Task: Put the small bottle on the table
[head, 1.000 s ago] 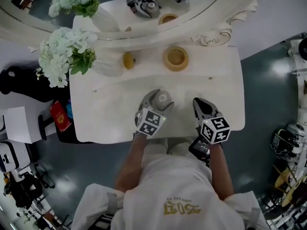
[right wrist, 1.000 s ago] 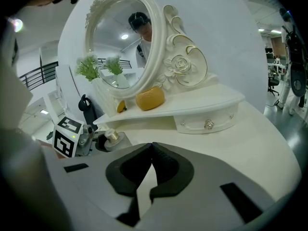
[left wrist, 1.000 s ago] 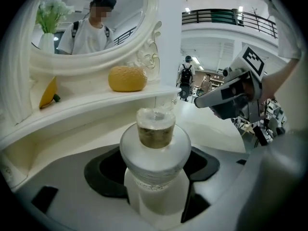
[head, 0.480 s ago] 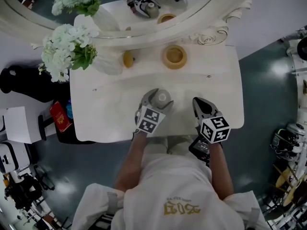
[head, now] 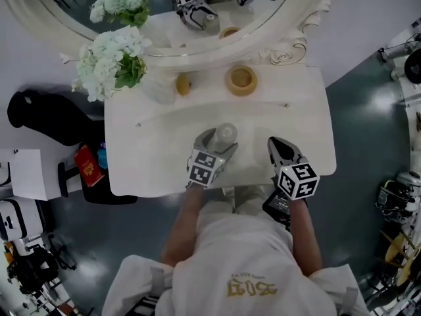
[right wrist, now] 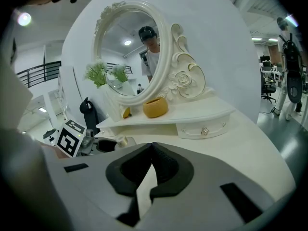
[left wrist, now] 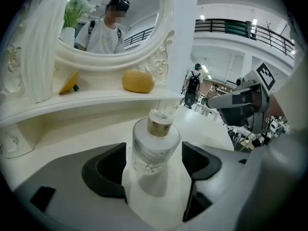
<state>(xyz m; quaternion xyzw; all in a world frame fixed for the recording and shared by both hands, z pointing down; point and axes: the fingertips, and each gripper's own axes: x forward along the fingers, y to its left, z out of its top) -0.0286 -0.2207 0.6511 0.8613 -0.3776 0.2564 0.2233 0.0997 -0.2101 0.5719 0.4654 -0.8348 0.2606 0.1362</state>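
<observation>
A small frosted glass bottle (left wrist: 155, 146) with a gold neck stands upright on the white dressing table (head: 151, 157). My left gripper (left wrist: 154, 160) straddles it. Its jaws have just been opening, and the pads (left wrist: 111, 170) now stand off the glass on both sides. From the head view the bottle (head: 225, 134) shows between the left gripper's (head: 219, 141) fingers near the table's front edge. To the right, my right gripper (head: 276, 145) hovers over the front edge, shut with nothing in it; its pads (right wrist: 159, 165) meet at the tips.
A yellow bowl (head: 241, 79) and a small yellow object (head: 182, 83) sit on the raised back shelf under the oval mirror (head: 197, 18). A vase of white flowers (head: 115, 61) stands at the back left. A small drawer (right wrist: 204, 127) fronts the shelf.
The left jaws have spread slightly away from the bottle, which stays standing on the table. The right gripper has lifted a little. The head view has shifted slightly.
</observation>
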